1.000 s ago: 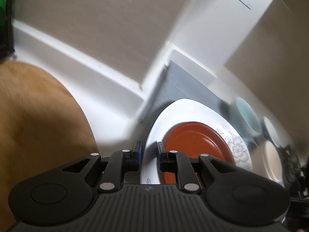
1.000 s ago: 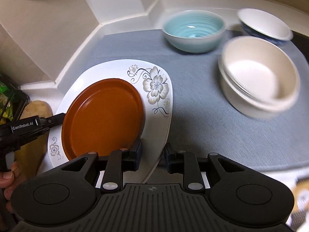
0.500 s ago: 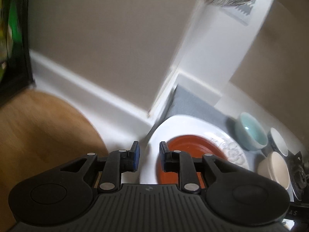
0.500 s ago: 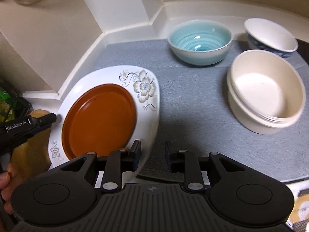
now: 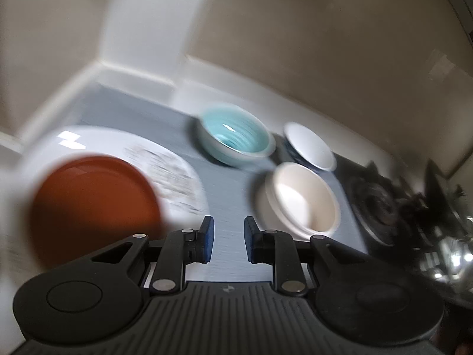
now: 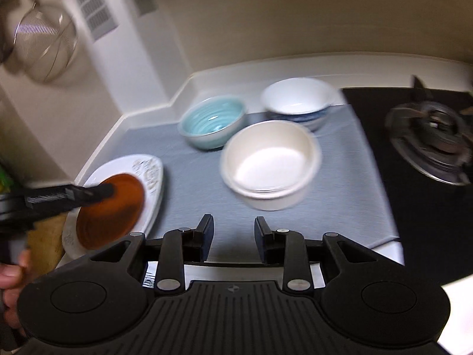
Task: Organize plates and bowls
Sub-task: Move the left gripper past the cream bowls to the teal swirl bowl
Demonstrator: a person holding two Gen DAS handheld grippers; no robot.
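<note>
The left gripper (image 5: 226, 241) is seen with its jaws parted by a moderate gap and nothing held between them; bare grey mat (image 5: 224, 189) shows through the gap. It is held above the near edge of the mat, pointed toward the bowls. In the right wrist view the same gripper (image 6: 100, 190) is seen from the side, reaching in from the left, its tip over the brown plate (image 6: 111, 211); whether the plate is touched cannot be told through the blur.

The right gripper (image 6: 232, 233) is likewise open and empty, its jaws spread a little wider, and is held over the near edge of the mat, aimed between the plates and the cream bowl (image 6: 270, 164).

The brown plate is stacked on the white plate (image 6: 155, 174), which lies at the left of the mat. The cream bowl stands near the middle of the mat, with the teal bowl (image 6: 212, 121) and the white bowl (image 6: 297, 99) behind it, side by side. A burner (image 6: 433, 139) is seen to the right of the mat, and a strainer (image 6: 44, 41) hangs on the wall at upper left.
</note>
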